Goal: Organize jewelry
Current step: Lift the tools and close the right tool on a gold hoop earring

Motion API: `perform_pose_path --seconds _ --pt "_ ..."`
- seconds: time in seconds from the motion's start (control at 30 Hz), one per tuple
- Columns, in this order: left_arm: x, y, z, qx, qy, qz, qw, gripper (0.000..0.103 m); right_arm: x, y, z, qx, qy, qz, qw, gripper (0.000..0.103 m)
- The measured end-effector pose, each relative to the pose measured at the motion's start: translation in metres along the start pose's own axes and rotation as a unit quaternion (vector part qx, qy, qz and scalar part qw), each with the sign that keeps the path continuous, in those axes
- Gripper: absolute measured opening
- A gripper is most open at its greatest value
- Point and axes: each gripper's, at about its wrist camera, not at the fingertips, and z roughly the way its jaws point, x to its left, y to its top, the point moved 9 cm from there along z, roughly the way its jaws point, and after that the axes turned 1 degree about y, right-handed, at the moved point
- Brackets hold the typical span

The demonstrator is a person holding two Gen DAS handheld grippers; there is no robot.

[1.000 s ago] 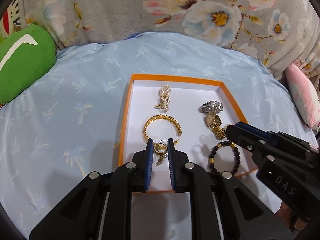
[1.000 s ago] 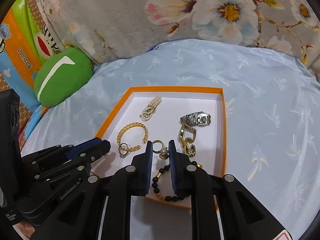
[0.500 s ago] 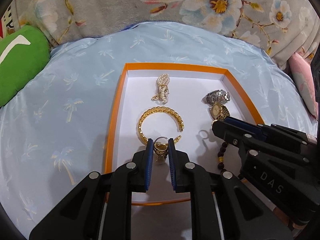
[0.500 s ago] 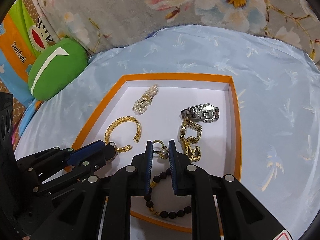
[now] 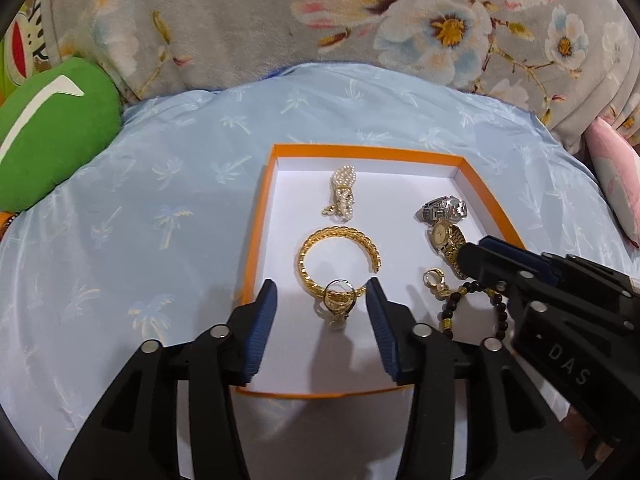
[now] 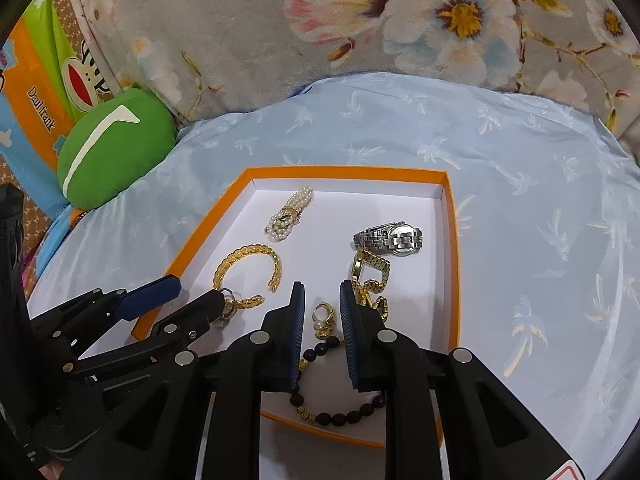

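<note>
Both tongs have just spread apart, releasing their rings: left tongs (image 5: pixel 320 300) straddle a ring (image 5: pixel 338 300) touching the gold bangle (image 5: pixel 336 256) in the orange box (image 5: pixel 256 240); right tongs (image 6: pixel 322 304) straddle another ring (image 6: pixel 324 318), both placements seemingly finished

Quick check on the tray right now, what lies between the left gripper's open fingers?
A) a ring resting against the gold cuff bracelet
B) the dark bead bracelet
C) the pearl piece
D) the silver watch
A: the ring lies on the tray floor between the spread fingers of the left gripper, against the open end of the gold cuff bracelet, ungripped.
</note>
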Motion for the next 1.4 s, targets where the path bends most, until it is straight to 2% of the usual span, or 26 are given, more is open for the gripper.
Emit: perform_pose_path --seconds 0.23,0.33,0.43,0.6,0.67,0.83,1.03,1.2,1.3,1.4 --pt "0.014 -0.014 -0.055 -0.029 0.000 -0.009 0.9995 0.046 0.002 -0.026 -0.052 -0.012 0.004 0.005 1.000 0.020" --pt "0.029 -0.033 -0.078 -0.029 0.001 -0.022 0.9993 0.046 0.009 -0.055 -0.072 -0.001 0.018 0.004 1.000 0.027" --pt "0.049 -0.062 -0.097 -0.022 0.022 -0.034 0.9990 0.048 0.024 -0.090 -0.085 0.017 0.028 -0.006 0.999 0.027" --pt "0.068 -0.110 -0.112 0.002 0.041 -0.046 0.9981 0.048 0.067 -0.128 -0.091 0.040 0.054 -0.031 0.997 0.028" --pt "0.074 -0.121 -0.115 0.006 0.047 -0.053 0.9975 0.048 0.085 -0.134 -0.089 0.044 0.064 -0.038 0.996 0.034" --pt "0.080 -0.134 -0.121 0.009 0.053 -0.057 0.9970 0.048 0.110 -0.143 -0.077 0.059 0.055 -0.055 0.995 0.035" --pt "0.080 -0.140 -0.120 0.013 0.057 -0.051 0.9970 0.048 0.113 -0.147 -0.066 0.072 0.028 -0.060 0.995 0.035" --pt "0.080 -0.140 -0.121 0.011 0.056 -0.050 0.9971 0.048 0.113 -0.148 -0.065 0.069 0.004 -0.076 0.995 0.026" --pt "0.080 -0.140 -0.121 0.012 0.055 -0.051 0.9971 0.048 0.112 -0.148 -0.065 0.069 0.003 -0.076 0.995 0.008" --pt "0.079 -0.140 -0.120 0.016 0.055 -0.050 0.9971 0.048 0.110 -0.148 -0.065 0.070 0.007 -0.069 0.995 0.000"
